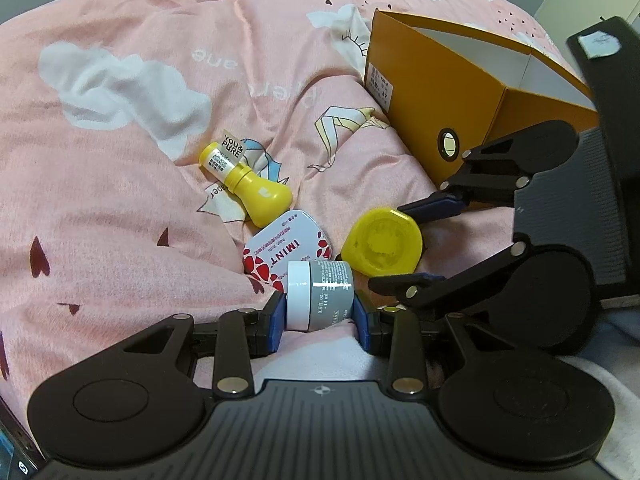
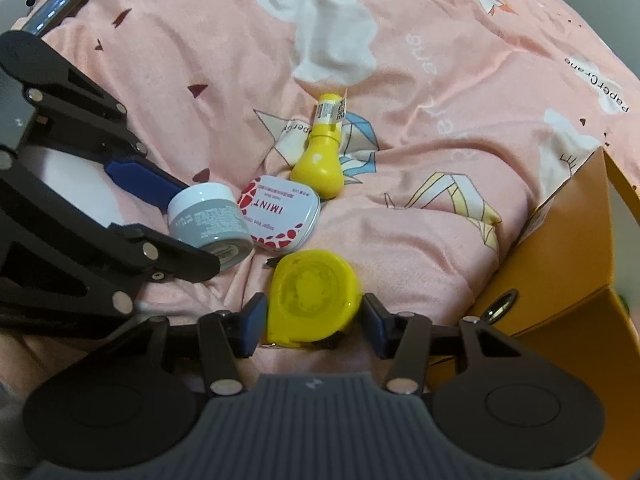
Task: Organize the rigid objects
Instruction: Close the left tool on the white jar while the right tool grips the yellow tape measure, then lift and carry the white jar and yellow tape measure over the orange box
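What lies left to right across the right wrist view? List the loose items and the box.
Grey jar → IMINT tin → yellow tape measure → orange box. The yellow bottle overlaps those in order, so it is left out.

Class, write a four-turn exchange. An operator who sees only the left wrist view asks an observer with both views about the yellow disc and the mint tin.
Operator: Is the right hand-held gripper shut on the yellow disc?
Observer: No. The right wrist view shows the disc between its pads, with a gap on each side.
Operator: The grey jar hides part of the mint tin from me. Are they apart?
Observer: No. The tin's whole lid shows there, and the jar lies on its side against the tin's edge.
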A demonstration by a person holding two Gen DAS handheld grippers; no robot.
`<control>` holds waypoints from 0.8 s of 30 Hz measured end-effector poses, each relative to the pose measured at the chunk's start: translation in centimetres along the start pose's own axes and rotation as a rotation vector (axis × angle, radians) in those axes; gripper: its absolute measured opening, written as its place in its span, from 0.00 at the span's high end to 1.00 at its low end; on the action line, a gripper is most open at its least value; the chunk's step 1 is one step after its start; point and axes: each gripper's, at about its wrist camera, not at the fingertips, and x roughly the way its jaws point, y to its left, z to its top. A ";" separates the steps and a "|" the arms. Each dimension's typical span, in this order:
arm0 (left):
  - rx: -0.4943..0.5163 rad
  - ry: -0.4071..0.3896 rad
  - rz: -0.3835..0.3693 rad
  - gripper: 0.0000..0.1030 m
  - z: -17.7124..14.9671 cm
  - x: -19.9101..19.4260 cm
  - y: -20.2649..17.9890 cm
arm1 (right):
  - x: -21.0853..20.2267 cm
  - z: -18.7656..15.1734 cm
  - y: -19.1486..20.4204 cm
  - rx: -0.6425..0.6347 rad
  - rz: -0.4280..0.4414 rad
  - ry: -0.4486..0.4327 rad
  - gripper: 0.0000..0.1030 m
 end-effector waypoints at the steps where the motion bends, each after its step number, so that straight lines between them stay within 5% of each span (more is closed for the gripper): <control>1: -0.002 -0.003 -0.003 0.62 0.0 -0.1 0.0 | -0.3 0.0 -0.1 0.001 -0.003 -0.007 0.51; 18: -0.064 -0.162 -0.050 0.62 2.6 -4.0 -0.1 | -8.2 0.7 -2.4 0.075 -0.050 -0.233 0.51; 20: -0.053 -0.196 -0.046 0.62 3.5 -4.9 -0.5 | -9.5 0.8 -3.1 0.095 -0.065 -0.269 0.81; 24: -0.009 -0.250 -0.053 0.62 5.4 -6.0 -1.6 | -11.0 0.9 -4.8 0.135 -0.097 -0.291 0.82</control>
